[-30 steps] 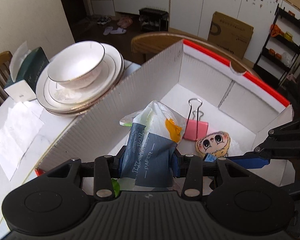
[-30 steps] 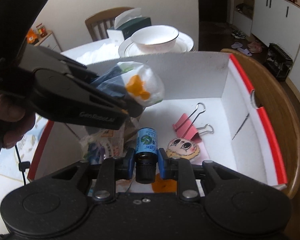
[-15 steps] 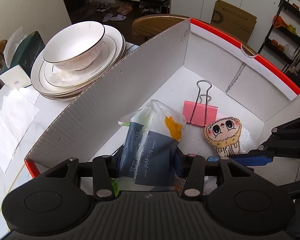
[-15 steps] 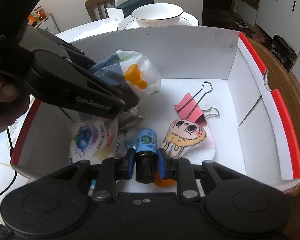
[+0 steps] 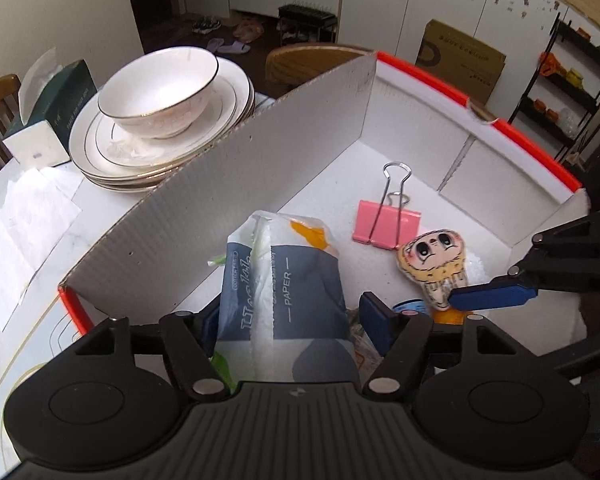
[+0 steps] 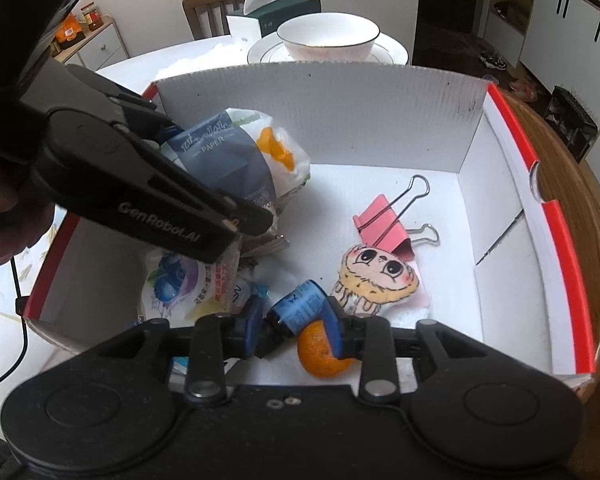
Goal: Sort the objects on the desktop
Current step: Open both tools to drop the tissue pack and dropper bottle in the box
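A white cardboard box with a red rim (image 5: 420, 68) (image 6: 556, 216) stands on the table. My left gripper (image 5: 288, 316) has its jaws spread, with the tissue pack (image 5: 284, 292) (image 6: 224, 156) loose between them over the box. My right gripper (image 6: 294, 320) has also opened; the small blue-labelled bottle (image 6: 298, 308) lies tilted between its fingers, above an orange (image 6: 320, 356). In the box lie a pink binder clip (image 5: 386, 228) (image 6: 384, 228), a cartoon doll charm (image 5: 432, 264) (image 6: 376, 276) and a blueberry snack packet (image 6: 180, 288).
A bowl on stacked plates (image 5: 160, 96) (image 6: 328, 40) and a green tissue box (image 5: 48, 116) (image 6: 276, 12) stand beyond the box's far wall. A paper napkin (image 5: 16, 232) lies on the table at left. A wooden chair (image 6: 216, 4) is behind.
Both grippers sank lower into the box and opened. The bottle tipped over from upright between the right fingers. The tissue pack is no longer squeezed.
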`<action>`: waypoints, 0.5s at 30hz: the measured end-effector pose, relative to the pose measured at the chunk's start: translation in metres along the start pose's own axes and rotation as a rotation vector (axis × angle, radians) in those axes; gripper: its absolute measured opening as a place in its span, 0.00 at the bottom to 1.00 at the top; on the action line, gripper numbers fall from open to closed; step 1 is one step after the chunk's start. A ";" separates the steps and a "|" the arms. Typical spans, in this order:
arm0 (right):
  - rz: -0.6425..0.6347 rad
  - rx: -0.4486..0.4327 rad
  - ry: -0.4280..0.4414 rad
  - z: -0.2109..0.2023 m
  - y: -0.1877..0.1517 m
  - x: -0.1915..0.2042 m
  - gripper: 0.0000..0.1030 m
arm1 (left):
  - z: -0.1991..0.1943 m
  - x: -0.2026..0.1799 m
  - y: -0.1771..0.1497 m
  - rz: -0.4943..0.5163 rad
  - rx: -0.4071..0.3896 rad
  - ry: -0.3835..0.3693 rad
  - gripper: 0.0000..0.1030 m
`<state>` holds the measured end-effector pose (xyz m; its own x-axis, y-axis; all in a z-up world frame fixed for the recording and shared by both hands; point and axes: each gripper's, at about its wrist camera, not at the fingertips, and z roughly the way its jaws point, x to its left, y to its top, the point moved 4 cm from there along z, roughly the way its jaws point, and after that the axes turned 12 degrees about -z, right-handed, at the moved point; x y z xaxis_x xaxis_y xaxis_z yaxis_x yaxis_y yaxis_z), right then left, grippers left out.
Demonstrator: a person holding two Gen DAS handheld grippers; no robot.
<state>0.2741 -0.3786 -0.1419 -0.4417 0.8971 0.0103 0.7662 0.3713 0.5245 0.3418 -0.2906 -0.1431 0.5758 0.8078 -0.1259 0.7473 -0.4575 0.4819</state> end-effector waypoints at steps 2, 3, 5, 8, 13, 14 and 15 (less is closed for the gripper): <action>-0.005 -0.010 -0.002 -0.003 0.000 -0.001 0.35 | -0.007 0.000 -0.001 -0.014 -0.019 -0.011 0.67; -0.006 -0.017 -0.003 -0.005 0.000 -0.001 0.36 | -0.011 0.001 -0.001 -0.024 -0.027 -0.017 0.67; -0.005 -0.032 -0.003 -0.011 0.001 -0.003 0.39 | -0.020 0.003 -0.003 -0.042 -0.048 -0.028 0.66; -0.006 -0.058 -0.008 -0.020 0.002 -0.004 0.43 | -0.033 0.005 -0.006 -0.067 -0.073 -0.044 0.67; 0.000 -0.099 -0.006 -0.035 0.004 -0.005 0.47 | -0.058 0.004 -0.015 -0.097 -0.127 -0.064 0.67; -0.002 -0.108 -0.006 -0.038 0.004 -0.005 0.47 | -0.062 0.003 -0.017 -0.102 -0.137 -0.068 0.67; -0.004 -0.117 -0.007 -0.041 0.005 -0.005 0.48 | -0.068 0.002 -0.020 -0.109 -0.150 -0.074 0.66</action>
<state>0.2608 -0.3912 -0.1048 -0.4413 0.8974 0.0023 0.7045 0.3449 0.6203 0.3059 -0.2548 -0.0941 0.5215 0.8172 -0.2454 0.7517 -0.3039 0.5854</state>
